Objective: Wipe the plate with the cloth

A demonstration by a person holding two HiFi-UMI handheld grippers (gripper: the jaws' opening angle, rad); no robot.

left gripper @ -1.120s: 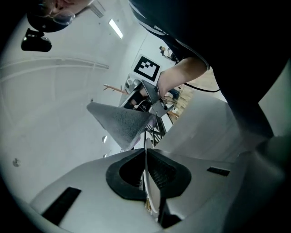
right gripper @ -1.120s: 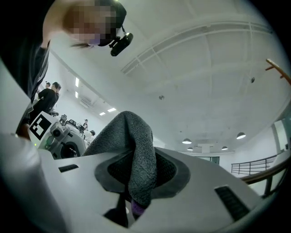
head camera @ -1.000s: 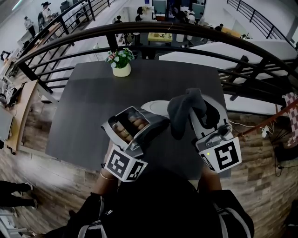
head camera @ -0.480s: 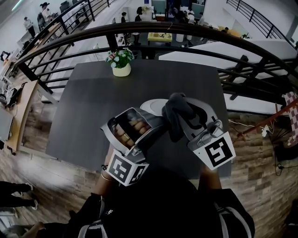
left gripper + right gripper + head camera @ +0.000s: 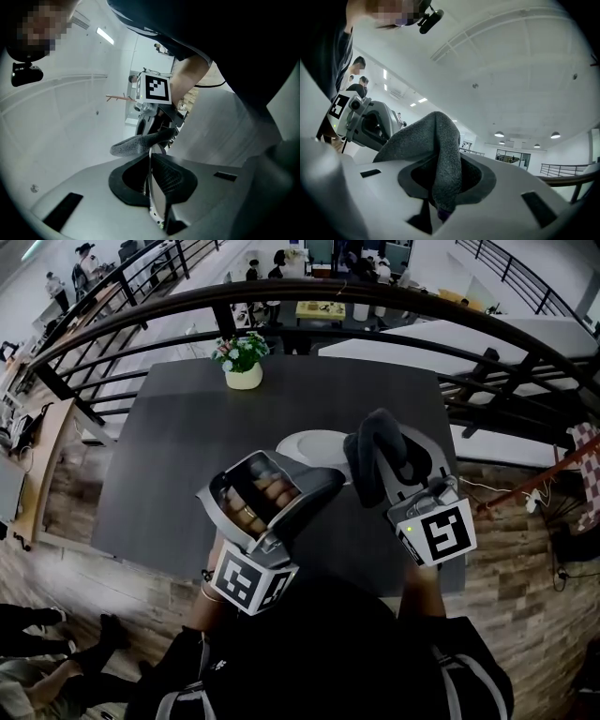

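**Fingers closed on both items; wipe at contact stage, extent unconfirmed**

Fingers of the left gripper point(image 5: 319, 486) are narrowed onto the rim of the thin, round, white glazed plate point(image 5: 314, 444). In the left gripper view the plate stands edge-on between the ribbed black pads point(image 5: 171, 176). Fingers of the right gripper point(image 5: 398, 454) pinch a thick, dark grey, nubbly cloth point(image 5: 440, 150), folded into a soft hump that bulges out of the jaws.

Location: the plate is held over the near right part of the dark grey matte table point(image 5: 178, 456). The cloth sits at the plate's right rim.

Progress, as judged: both items are secured and brought together. In the left gripper view the free end of the cloth lies against the far rim of the plate, so wiping appears to be starting or under way. The visible part of the plate face is smooth and unmarked, so how much has been wiped cannot be told. Strokes across the face are judged outstanding.
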